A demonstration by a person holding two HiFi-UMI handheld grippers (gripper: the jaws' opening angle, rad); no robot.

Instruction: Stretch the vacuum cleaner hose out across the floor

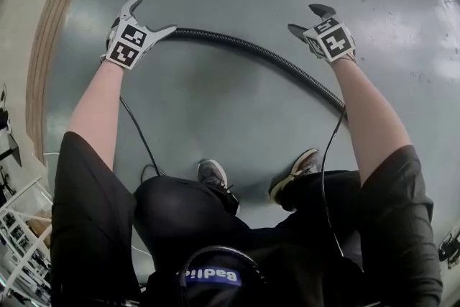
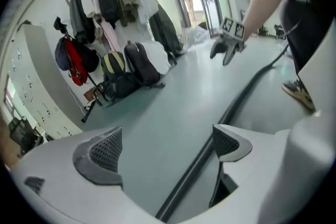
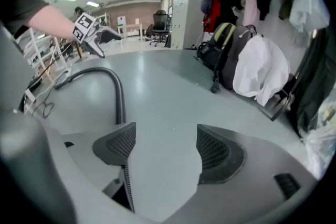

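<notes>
Nearest the head camera: the person's dark-clad knees (image 1: pixel 180 208) and two shoes (image 1: pixel 213 172), planted on the grey floor (image 1: pixel 215 104) inside the curve of the hose (image 1: pixel 273 57). The stance looks like a crouch or a deep lean over the work, probably so both arms can reach down to it.

The hose is black and ribbed. It lies on the floor in a bowed arc, not a straight line. One end is at the person's left; the run sweeps away from the shoes, then bends back under the right forearm and goes out of sight there.

The left gripper (image 1: pixel 156 14) is at the left end of the hose with its jaws spread as wide as they go. Its own view shows the hose running along the floor between the jaws, close by one pad, but neither pad presses on it. Nothing is held. My reading is that the wide spread straddles the ribbed tube with room to spare.

The right gripper (image 1: pixel 307 19) sits on the outer side of the arc, apart from the hose. Its jaws are moderately spread with only bare floor between them, and the hose passes behind one jaw.

Thin cables (image 1: pixel 140 136) trail from the grippers back across the hose's inner side.

A coat rack (image 2: pixel 115 8) with jackets and bags stands well beyond the hose.

Judgement: the hose is not yet stretched, since the bow remains. The two grippers sit near opposite parts of the arc, which would suit pulling it straight.
</notes>
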